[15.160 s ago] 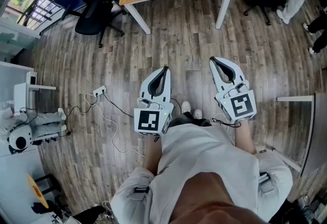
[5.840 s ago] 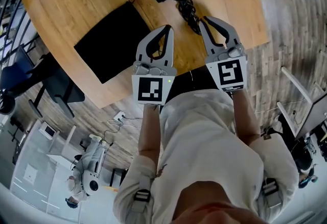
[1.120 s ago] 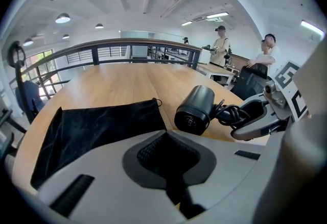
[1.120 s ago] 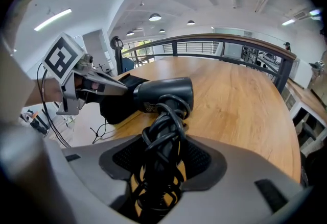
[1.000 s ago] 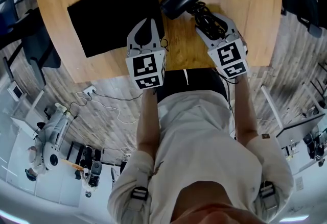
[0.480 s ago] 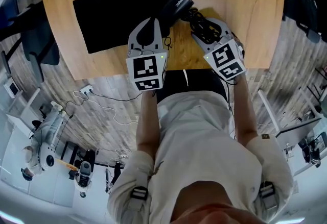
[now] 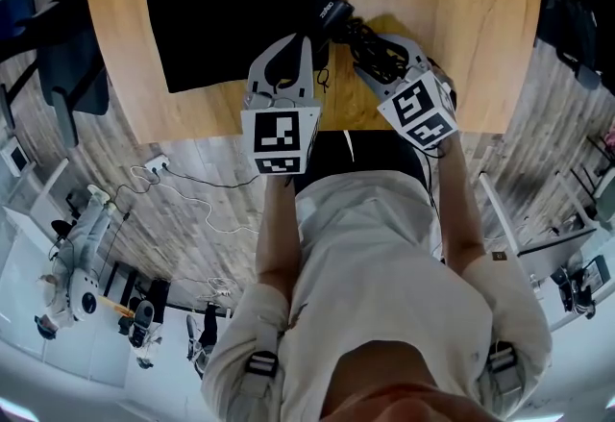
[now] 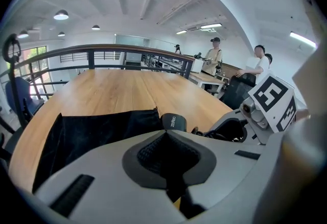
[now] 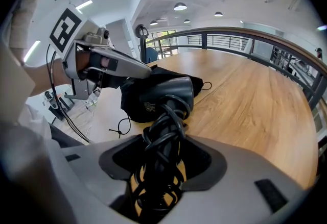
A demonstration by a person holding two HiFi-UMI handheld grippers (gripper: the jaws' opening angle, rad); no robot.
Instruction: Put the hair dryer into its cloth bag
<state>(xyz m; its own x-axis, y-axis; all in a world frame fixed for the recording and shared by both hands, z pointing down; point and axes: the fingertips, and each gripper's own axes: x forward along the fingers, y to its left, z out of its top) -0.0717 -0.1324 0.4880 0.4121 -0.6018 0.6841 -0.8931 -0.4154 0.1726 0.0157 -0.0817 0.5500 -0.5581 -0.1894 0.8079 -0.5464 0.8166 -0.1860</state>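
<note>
A black cloth bag lies flat on the wooden table, with its mouth and drawstrings on its right side. My left gripper is shut at the lower corner of that mouth, and the cloth rises to its tip. My right gripper is shut on the black hair dryer's handle and the cord wound around it. The dryer's head touches the bag's mouth. From the left gripper view, the head sits just beyond my jaw tips, beside the bag.
The table's near edge runs just below both grippers. Office chairs stand to the left of the table. Several people stand beyond the table's far end by a railing. Cables and equipment lie on the floor at lower left.
My right gripper has carried the dryer left, so its head now meets the bag's mouth instead of lying apart from it. The left gripper has hardly moved.
</note>
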